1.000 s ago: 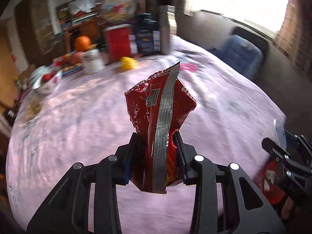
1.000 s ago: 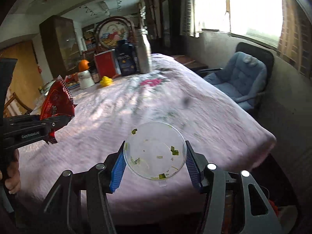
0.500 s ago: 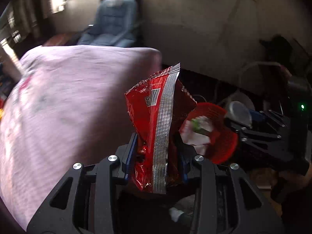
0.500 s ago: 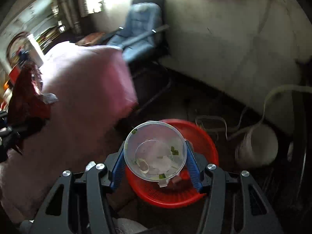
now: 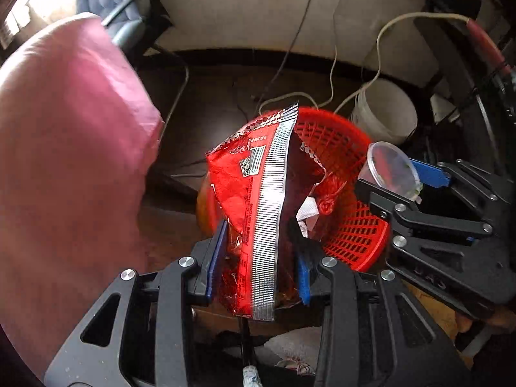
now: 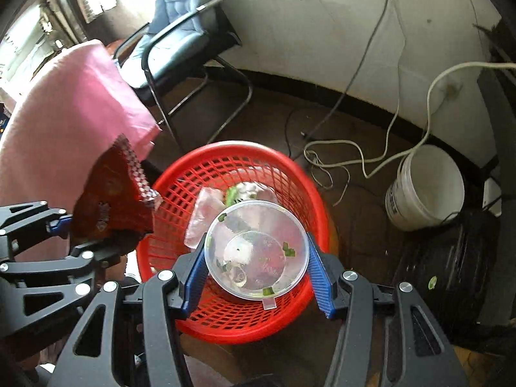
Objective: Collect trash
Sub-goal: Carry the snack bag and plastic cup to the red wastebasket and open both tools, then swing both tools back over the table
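Through the left wrist camera, my left gripper (image 5: 258, 258) has its jaws partly closed on a crumpled red snack wrapper (image 5: 254, 200), pinching its lower half while the torn top stands up free. It hangs over the near rim of the red mesh basket (image 5: 351, 174) on the floor. At the right edge I see my right gripper (image 5: 416, 190) with a clear plastic cup (image 5: 391, 169) between its blue pads. The risk here, as I judge it, is that the wrapper is light and sits near the basket's edge; let go from this spot, it could catch on a pad or flutter down outside, beside the pink-covered worktop (image 5: 64, 148).

Through the right wrist camera, the right gripper (image 6: 258, 274) has its jaws about half open, clamped on the sides of the cup (image 6: 256, 251), which is over the basket (image 6: 283, 164). Green scraps cling inside the cup, so tipping it could scatter bits onto the floor. The left gripper (image 6: 61, 225) and its wrapper (image 6: 109, 203) sit just beside the basket's left rim; releasing both together could knock one item off course.

Count: two grippers, one wrapper, one cup, one red basket with some rubbish already in it, one white bucket (image 6: 425, 187), one blue chair (image 6: 180, 16).
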Motion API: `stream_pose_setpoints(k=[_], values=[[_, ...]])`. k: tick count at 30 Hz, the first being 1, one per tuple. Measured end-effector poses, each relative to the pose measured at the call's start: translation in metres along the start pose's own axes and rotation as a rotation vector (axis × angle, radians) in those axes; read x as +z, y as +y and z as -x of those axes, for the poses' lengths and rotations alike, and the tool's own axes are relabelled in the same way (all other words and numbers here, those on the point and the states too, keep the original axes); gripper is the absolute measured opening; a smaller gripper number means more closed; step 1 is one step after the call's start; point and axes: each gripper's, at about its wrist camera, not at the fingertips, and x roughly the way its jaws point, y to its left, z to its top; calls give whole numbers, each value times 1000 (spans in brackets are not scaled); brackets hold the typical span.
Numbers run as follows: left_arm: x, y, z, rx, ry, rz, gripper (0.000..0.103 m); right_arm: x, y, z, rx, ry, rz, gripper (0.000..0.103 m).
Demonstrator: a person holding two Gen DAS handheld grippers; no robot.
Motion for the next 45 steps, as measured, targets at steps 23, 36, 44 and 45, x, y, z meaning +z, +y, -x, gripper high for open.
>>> stream_pose_setpoints(k=[23,36,44,45], values=[[1,-9,-50,-46,111,9,75,11,-10,-14,18,77,-21,59],[-21,20,26,-20,4,37,80,23,11,42,-5,-59,-10,65],[-40,64,119,25,-166,80,80,48,67,97,30,-219,85,68],[-44,73,132,38,-193,94,80,51,81,103,44,-238,111,69]])
